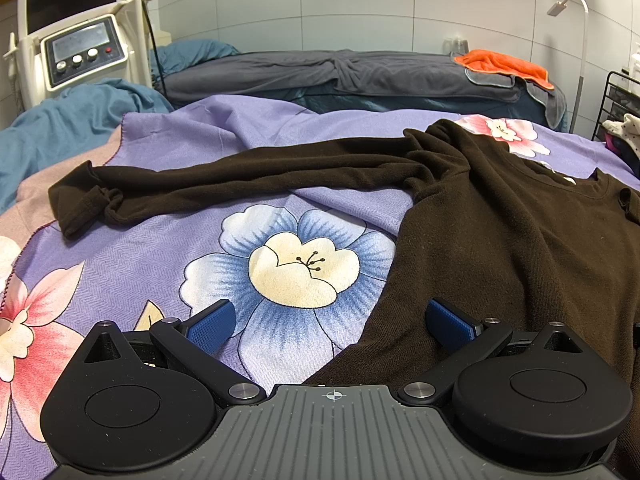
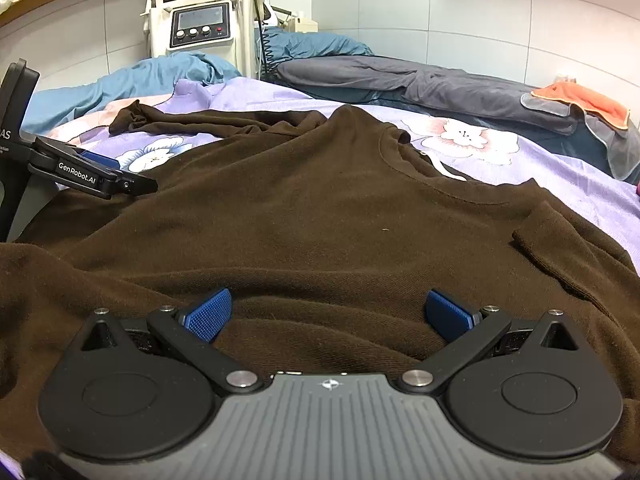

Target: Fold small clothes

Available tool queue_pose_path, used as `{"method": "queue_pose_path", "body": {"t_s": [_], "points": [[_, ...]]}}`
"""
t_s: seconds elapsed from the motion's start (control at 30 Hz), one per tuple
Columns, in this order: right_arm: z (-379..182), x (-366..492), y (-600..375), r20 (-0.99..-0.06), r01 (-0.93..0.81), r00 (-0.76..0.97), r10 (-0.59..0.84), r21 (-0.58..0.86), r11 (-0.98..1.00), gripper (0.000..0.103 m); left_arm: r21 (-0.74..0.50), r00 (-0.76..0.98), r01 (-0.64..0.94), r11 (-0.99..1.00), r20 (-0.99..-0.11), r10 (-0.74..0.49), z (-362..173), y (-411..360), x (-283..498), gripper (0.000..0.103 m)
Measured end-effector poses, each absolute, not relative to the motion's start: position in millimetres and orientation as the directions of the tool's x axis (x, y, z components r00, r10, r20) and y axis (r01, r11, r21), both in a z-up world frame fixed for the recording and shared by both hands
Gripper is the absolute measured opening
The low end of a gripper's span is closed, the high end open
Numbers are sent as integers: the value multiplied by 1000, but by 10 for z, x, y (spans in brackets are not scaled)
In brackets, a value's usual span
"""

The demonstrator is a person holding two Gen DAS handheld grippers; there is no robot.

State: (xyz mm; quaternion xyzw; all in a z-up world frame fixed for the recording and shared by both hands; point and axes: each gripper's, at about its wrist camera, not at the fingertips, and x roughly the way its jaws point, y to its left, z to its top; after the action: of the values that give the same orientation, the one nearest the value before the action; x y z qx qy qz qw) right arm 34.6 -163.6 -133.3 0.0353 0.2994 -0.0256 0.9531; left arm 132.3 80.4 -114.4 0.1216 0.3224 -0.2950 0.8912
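Observation:
A dark brown long-sleeved sweater point(image 1: 520, 232) lies spread on a purple floral bedsheet point(image 1: 208, 264). One sleeve point(image 1: 224, 184) stretches out to the left, its cuff crumpled. My left gripper point(image 1: 332, 326) is open and empty, low over the sweater's left hem edge, its right fingertip over the cloth. In the right wrist view the sweater point(image 2: 320, 216) fills the frame, neckline point(image 2: 432, 176) away from me. My right gripper point(image 2: 328, 316) is open and empty just above the sweater's lower body. The left gripper point(image 2: 96, 176) shows at the left there.
A white machine with a screen and knobs point(image 1: 84, 52) stands behind the bed at left. A second bed with grey covers point(image 1: 360, 72) and an orange towel point(image 1: 504, 64) lies beyond. A blue blanket point(image 1: 68, 128) is at the far left. A black wire rack point(image 1: 620, 104) is at right.

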Motion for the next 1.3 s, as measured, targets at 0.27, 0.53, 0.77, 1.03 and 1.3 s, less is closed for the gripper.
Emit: {"method": "queue_pose_path", "body": {"t_s": [0.27,0.53,0.77,1.03,1.3], "points": [[-1340,348,-1664,-574,68,819,-15,71,995,103,27,618,604,796,-646,-447,-1144,804,1323,103],[-1344,351,-1636,-570,73,821,-29,55,996,103,27,618,604,796,-646,-447,-1145,807,1323,103],[-1351,344,-1651,-564,73,825,-24,64,995,103,26,618,604,796,-646,-448,-1144,804,1323,103],[-1352,336,-1666,-560,73,828,-17,78,994,103,27,618,604,796,-646,-447,-1144,805,1323,103],[-1348,351,-1676,-569,73,822,-10,88,993,103,27,618,604,796,-646,-447,-1144,804,1323,103]]}}
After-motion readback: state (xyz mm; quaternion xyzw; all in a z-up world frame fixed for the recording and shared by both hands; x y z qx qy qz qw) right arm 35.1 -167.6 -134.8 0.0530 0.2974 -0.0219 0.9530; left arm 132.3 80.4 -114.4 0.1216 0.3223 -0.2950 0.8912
